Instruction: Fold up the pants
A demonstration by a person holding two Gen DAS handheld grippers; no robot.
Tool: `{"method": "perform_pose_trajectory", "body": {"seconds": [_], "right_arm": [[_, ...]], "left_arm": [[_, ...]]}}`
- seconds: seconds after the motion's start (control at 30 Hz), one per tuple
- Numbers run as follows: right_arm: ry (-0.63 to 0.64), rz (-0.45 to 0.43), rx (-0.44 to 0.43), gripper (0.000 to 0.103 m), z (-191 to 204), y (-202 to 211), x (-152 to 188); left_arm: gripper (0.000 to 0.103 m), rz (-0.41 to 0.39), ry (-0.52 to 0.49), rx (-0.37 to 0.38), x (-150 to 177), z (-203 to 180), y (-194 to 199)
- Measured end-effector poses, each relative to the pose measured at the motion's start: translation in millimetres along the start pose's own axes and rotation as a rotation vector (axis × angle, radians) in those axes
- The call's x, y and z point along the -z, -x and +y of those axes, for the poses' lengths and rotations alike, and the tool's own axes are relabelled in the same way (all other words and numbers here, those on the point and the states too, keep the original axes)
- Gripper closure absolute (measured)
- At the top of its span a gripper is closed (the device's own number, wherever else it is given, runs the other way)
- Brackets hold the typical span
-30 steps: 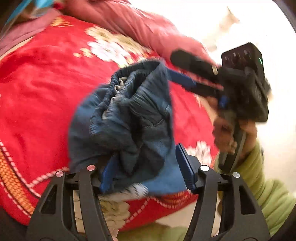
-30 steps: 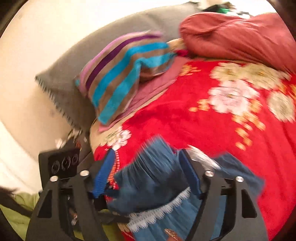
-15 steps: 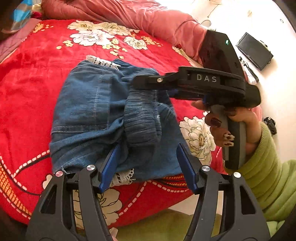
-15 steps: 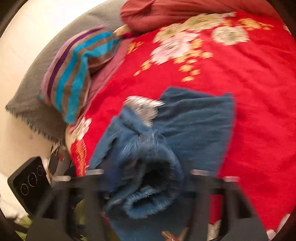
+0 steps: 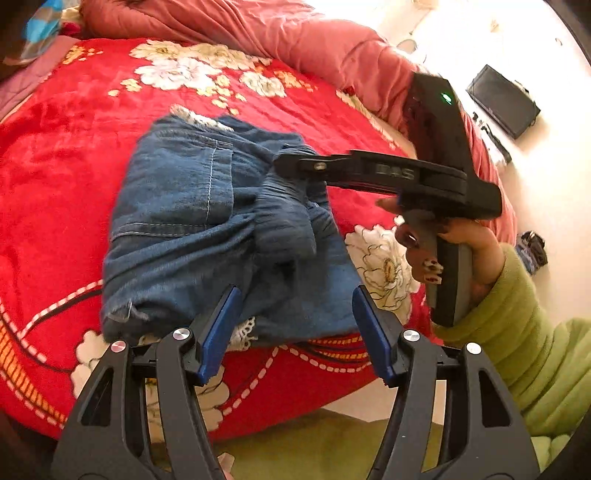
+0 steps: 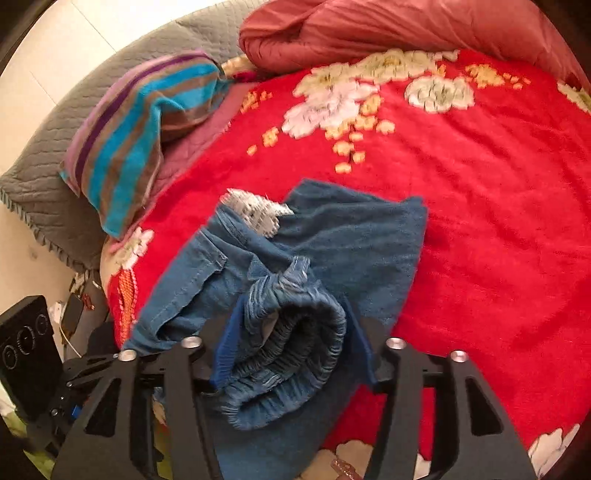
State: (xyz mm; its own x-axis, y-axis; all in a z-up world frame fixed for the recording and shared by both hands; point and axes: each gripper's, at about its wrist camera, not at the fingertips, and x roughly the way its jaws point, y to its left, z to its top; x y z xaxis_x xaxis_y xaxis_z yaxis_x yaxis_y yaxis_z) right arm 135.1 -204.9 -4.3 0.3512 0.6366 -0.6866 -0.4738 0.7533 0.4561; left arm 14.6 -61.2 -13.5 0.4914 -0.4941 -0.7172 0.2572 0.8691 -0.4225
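Left wrist view: my bed (image 5: 48,192) fills it, red floral blanket under everything, rolled quilt (image 5: 295,33) at the far side.
Pants, where: the pants (image 5: 184,206) lie on the blanket near the bed's front edge, folded into a rough block.
Pants, look: blue denim, soft and thick; a stitched pocket faces up, white lace trim (image 6: 255,212) peeks out at the far end and again at the near hem; the gathered elastic waistband (image 6: 291,339) stands up in a loose roll instead of lying flat.
Right gripper: my right gripper (image 6: 291,354) straddles that waistband roll, jaws opening; the cloth sits between them, and I judge the pads no longer press it.
Left gripper: my left gripper (image 5: 293,332) hangs at the near hem, jaws apart, nothing in them.
Risk, biggest: the waistband may spring back and unroll as I let go, since bunched elastic holds no crease.
Risk, next: cloth could snag on a pad as I pull away and drag the fold open.
Risk, small: the block sits close to the edge; a nudge from my left could slide it off.
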Motion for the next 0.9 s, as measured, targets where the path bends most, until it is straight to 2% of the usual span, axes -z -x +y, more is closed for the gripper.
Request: {"method": "perform_pose_trajectory", "body": {"seconds": [0.07,0.2,0.33,0.37,0.4,0.53,0.67,0.8,0.9], "right_arm": [[0.053,-0.053,0.022,0.035,8.3,22.4,1.3],[0.167,-0.113,0.067,0.035,26.2,53.9,10.9],[0.375,-0.126,0.114,0.035,61.4,72.4,40.4],[0.415,-0.113,0.115,0.035,69.5,72.1,47.0],[0.461,-0.096,0.112,0.035,78.0,70.4,53.8],[0.624,-0.038,0.096,0.037,112.2,56.4,84.4],[0.7,-0.005,0.034,0.059,135.4,41.0,94.8],[0.781,-0.006,0.039,0.063,154.0,20.6,91.4],[0.841,0.005,0.043,0.063,164.2,5.7,86.0]], "left_arm": [[0.048,-0.045,0.007,-0.014,-1.5,2.9,15.5],[0.045,-0.151,0.063,-0.071,-11.6,24.2,52.7],[0.047,-0.181,0.114,-0.159,-24.4,49.3,69.4],[0.052,-0.183,0.118,-0.174,-27.9,52.6,70.3],[0.062,-0.181,0.12,-0.188,-32.3,56.4,70.0],[0.072,-0.134,0.087,-0.197,-50.0,55.4,55.3],[0.073,-0.076,0.064,-0.178,-67.6,56.2,32.0],[0.073,-0.022,0.088,-0.178,-85.6,69.0,13.9],[0.073,0.0,0.053,-0.178,-96.7,64.2,6.0]]}}
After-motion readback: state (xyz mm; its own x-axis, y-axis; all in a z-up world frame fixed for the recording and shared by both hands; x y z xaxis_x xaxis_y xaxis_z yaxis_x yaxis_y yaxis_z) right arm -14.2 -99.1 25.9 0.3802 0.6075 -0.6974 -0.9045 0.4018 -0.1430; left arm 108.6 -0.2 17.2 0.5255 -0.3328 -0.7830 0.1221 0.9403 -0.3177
